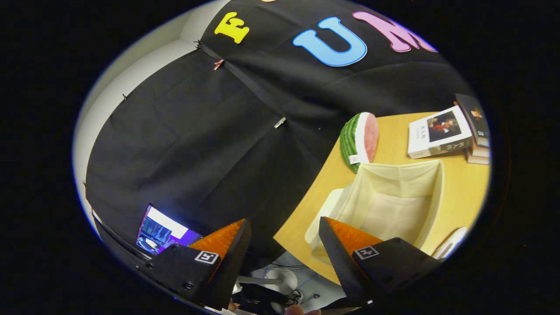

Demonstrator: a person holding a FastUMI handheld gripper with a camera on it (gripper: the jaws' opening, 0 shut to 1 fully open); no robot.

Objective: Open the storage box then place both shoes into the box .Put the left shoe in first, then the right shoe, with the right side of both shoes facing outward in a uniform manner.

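Gripper (284, 227) fingers spread wide, nothing between them, held in the air and tilted. One finger hangs in front of the black cloth wall (210, 144), off the table; the other finger sits over the near corner of the storage box (393, 197).

Storage box: cream fabric, open at the top, inside looks bare as far as visible, standing on the yellow wooden table (459, 183). A pale flap or lid part (326, 210) hangs at the box's side toward the table edge, just ahead of that finger; can't tell exactly what it is.

Beyond the box, near the wall: a watermelon slice (359, 141), green rind, pink face, close to the box's far rim. Beside it, further along the table, a stack of books (439, 133), top one white with a picture on the cover, more books (474, 118) behind.

A white curved thing (450, 243) pokes in just past the box's near side; too cut off to identify.

Below the wall cloth, beside the off-table finger: a lit screen (159, 229). Between the fingers, lower down: floor with cables (302, 273).
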